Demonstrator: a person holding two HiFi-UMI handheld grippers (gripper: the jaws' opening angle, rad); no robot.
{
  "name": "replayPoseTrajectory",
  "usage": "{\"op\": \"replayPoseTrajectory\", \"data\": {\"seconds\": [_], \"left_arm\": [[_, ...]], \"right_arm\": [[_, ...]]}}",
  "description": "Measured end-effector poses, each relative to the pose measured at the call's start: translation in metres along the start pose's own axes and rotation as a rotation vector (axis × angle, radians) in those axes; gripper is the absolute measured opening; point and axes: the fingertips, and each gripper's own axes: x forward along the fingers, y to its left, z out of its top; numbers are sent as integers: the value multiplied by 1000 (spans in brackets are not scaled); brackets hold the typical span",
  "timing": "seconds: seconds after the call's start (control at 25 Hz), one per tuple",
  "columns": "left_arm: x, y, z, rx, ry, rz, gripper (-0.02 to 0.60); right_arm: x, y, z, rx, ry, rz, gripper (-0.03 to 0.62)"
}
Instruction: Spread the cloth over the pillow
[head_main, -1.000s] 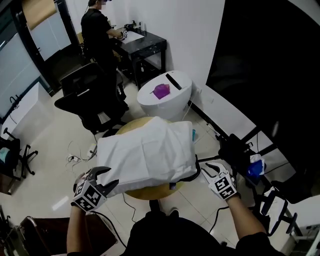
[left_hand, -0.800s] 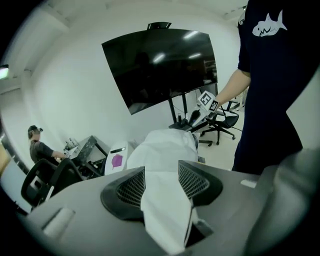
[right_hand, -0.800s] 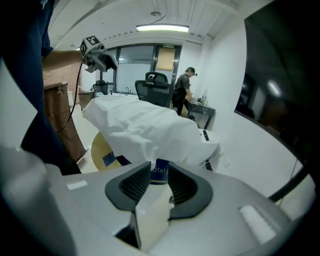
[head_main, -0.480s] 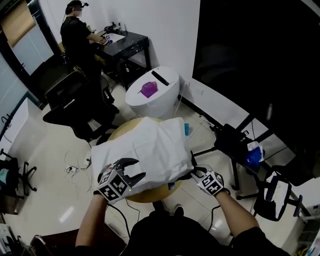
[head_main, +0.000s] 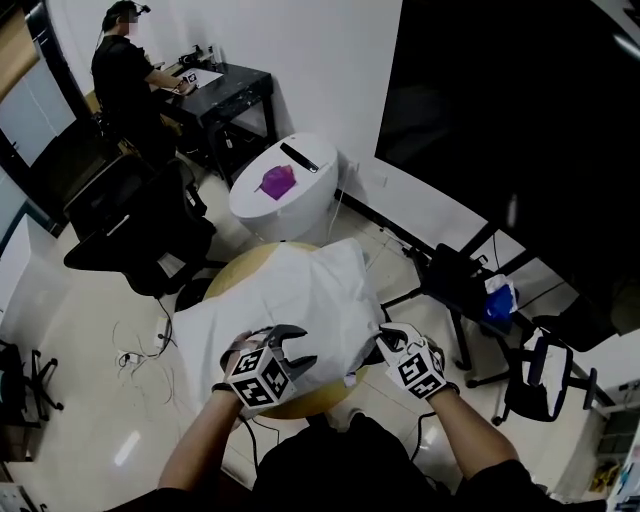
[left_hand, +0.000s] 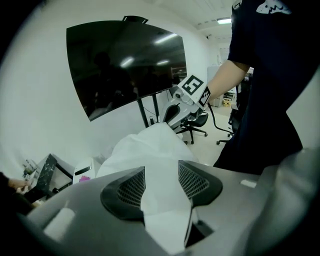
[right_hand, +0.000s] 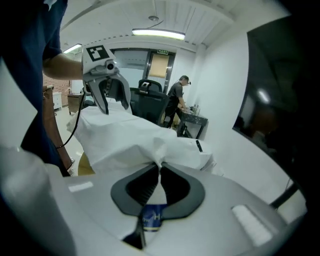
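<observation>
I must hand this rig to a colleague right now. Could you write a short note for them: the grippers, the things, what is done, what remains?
Left gripper: jaws open, near edge of the white cloth lying between them, not pinched.
Right gripper: jaws have just closed, shut on a corner of the cloth.
Things: the cloth lies bunched and creased on the round yellow table; the pillow cannot be made out under it.
Done: cloth on the table, one corner gripped.
Left: probably close the left jaws on their edge, then pull both sides apart to smooth the cloth flat.
</observation>
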Motion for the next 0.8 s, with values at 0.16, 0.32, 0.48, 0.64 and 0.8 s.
{"op": "replayPoseTrajectory", "data": {"seconds": [0.16,0.32,0.48,0.64,0.8], "left_arm": [[11,10,11,59,-24,-15,198],[26,18,18,108,-22,-29,198],[45,25,7,165,20,-35,204],[56,25,-5,234,33,-56,187],[61,23,-11,278,52,-61,73]], "right_arm": [[11,15,54,-61,-35,10,20],[36,37,73,-94,-33,58,20],[54,52,76,-87,-29,100,20],[64,57,73,-91,-23,129,24],[64,57,74,-123,-28,163,29]]}}
